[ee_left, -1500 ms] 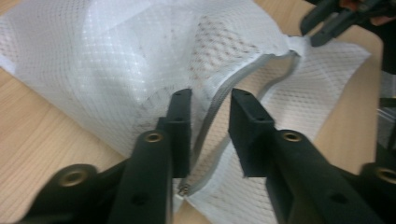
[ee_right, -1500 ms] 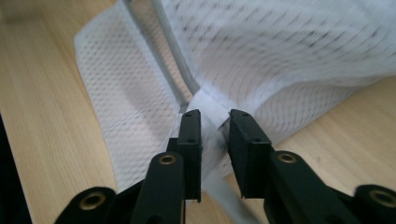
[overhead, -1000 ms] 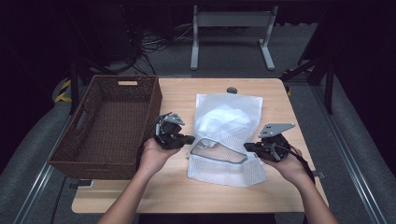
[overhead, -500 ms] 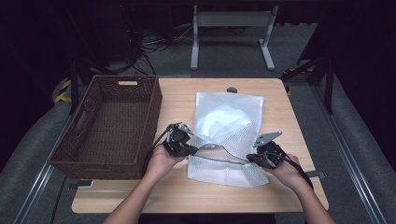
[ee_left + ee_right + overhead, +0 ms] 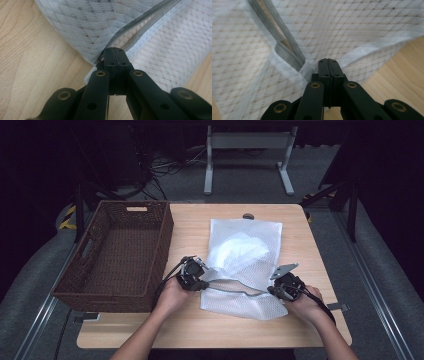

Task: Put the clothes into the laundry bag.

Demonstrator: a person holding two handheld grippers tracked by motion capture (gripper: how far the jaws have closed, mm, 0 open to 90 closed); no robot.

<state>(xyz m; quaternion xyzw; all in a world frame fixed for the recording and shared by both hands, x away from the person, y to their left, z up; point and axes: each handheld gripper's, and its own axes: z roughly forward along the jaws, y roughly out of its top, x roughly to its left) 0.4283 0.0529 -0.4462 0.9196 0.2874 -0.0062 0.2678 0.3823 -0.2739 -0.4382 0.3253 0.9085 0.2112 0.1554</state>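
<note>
Gripping the mesh bag (image 5: 245,270) at its zipper (image 5: 135,27), both claws, left (image 5: 202,284) and right (image 5: 272,291), clench fabric; high view adds the basket (image 5: 120,255) at the worktop's (image 5: 300,330) left edge.

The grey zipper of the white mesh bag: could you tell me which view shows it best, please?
The high view: the whole grey zipper runs between both shut grippers. The left gripper view shows one open stretch; the right gripper view shows its end.

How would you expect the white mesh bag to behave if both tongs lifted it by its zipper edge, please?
Probably floppy: the mesh bag lies rumpled and sags between the left tongs and right tongs. Likely light, being thin see-through fabric. The white bundle inside might slide toward the open zipper.
</note>
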